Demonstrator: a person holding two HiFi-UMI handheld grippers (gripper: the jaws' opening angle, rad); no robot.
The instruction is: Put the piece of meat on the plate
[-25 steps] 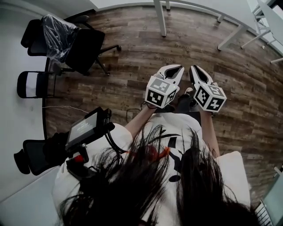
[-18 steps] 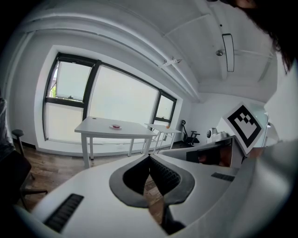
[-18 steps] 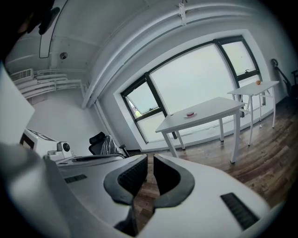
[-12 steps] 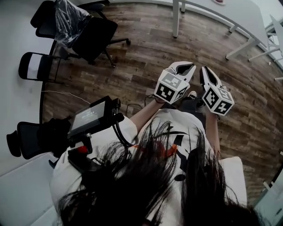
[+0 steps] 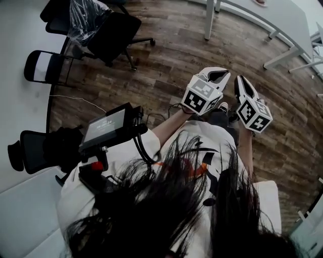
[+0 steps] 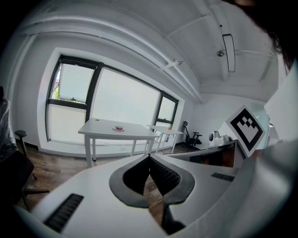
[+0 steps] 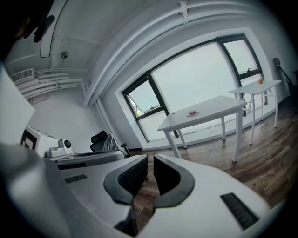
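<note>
**Operator:** List the units by count.

**Technician:** Two grippers: the left gripper (image 6: 149, 157) and the right gripper (image 7: 150, 159), held side by side above the wooden floor (image 5: 166, 65). Two white counters: the near counter (image 7: 205, 116) and the far counter (image 7: 256, 86). One plate (image 7: 188, 113). At least three chairs: an office chair (image 5: 117, 34), a folding chair (image 5: 43, 68) and a plastic-wrapped chair (image 5: 83, 15).

**Operator:** Gripper state?

**Technician:** Both grippers have their jaws closed together, with nothing held between them.

**Operator:** Container contents?

**Technician:** The plate sits on the near counter and carries a small reddish item (image 7: 193, 111), too small to confirm as the piece of meat. The far counter carries one small orange object (image 7: 260, 81).

**Operator:** Obstructions?

**Technician:** Wooden floor lies between the grippers and the near counter. In the head view, the chairs stand well apart to the left. A screen unit (image 5: 108, 128) sits at the person's chest.
</note>
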